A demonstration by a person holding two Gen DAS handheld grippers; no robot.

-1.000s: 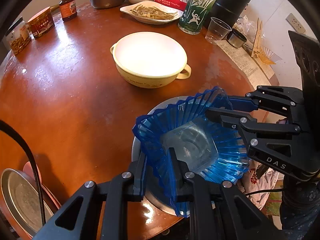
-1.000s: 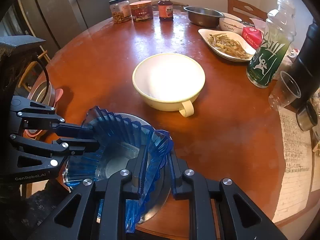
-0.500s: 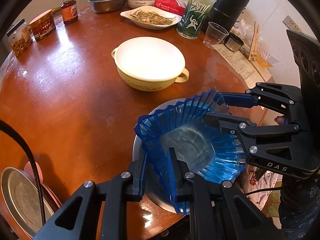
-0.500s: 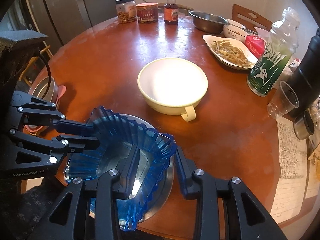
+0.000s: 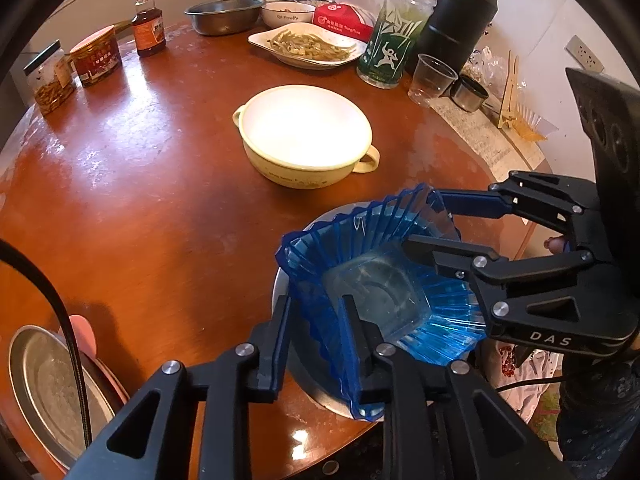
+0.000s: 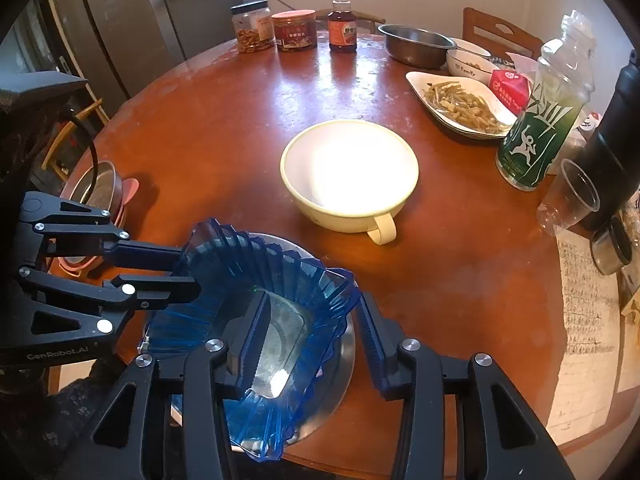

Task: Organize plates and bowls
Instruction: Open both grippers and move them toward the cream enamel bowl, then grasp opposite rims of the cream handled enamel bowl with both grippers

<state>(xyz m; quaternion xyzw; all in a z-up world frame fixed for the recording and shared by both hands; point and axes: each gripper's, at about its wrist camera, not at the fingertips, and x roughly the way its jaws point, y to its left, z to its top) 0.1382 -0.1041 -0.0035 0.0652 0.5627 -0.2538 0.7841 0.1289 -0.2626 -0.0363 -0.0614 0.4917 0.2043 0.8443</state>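
A blue fluted plastic dish (image 5: 376, 292) (image 6: 248, 264) rests in a shallow steel plate (image 5: 312, 392) (image 6: 336, 368) at the near edge of the round wooden table. My left gripper (image 5: 316, 300) (image 6: 190, 271) straddles the dish's left rim. Its jaws are opening and the pads look just eased off the wall. My right gripper (image 6: 312, 296) (image 5: 420, 220) straddles the opposite rim. Its jaws are opening too, with clear gaps beside the wall. A cream two-handled bowl (image 5: 304, 128) (image 6: 348, 168) stands empty mid-table, beyond the dish.
A steel pan on pink plates (image 5: 44, 380) (image 6: 100, 188) sits at the left table edge. At the back stand jars, a sauce bottle (image 6: 342, 20), a steel bowl (image 6: 416, 44), a food dish (image 6: 460, 104), a green bottle (image 6: 536, 120), a plastic cup (image 6: 568, 200) and a black flask (image 5: 456, 16).
The right gripper's jaws have spread wide and let go of the blue dish's rim. The left jaws have parted slightly. The dish has settled onto the steel plate.
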